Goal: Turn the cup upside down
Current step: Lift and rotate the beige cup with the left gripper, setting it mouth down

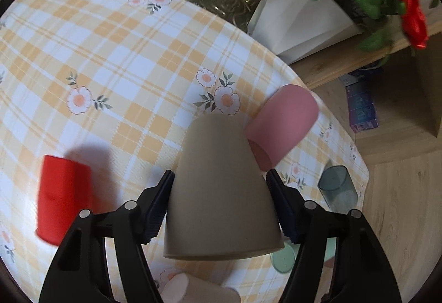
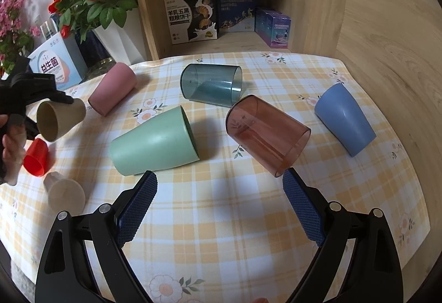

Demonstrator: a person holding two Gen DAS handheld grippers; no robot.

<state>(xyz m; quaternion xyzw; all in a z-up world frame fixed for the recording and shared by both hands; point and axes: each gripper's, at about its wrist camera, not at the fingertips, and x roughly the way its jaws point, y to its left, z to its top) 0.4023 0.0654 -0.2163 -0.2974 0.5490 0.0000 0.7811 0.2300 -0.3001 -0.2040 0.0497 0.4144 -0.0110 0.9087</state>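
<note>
My left gripper (image 1: 221, 178) is shut on a beige cup (image 1: 221, 192) and holds it above the checked tablecloth, base pointing away, open mouth toward the camera. In the right wrist view the same beige cup (image 2: 59, 119) hangs in the left gripper (image 2: 49, 98) at far left, tilted on its side in the air. My right gripper (image 2: 219, 181) is open and empty above the cloth, just in front of a green cup (image 2: 154, 142) and a clear reddish cup (image 2: 265, 134), both lying on their sides.
Lying on the tablecloth (image 2: 221, 220): a pink cup (image 2: 113, 88), a teal clear cup (image 2: 211, 84), a blue cup (image 2: 345, 117), a red cup (image 2: 36, 155), a pale beige cup (image 2: 65, 192). White flower vase (image 1: 298, 21), boxes and a wooden shelf (image 2: 234, 37) stand behind.
</note>
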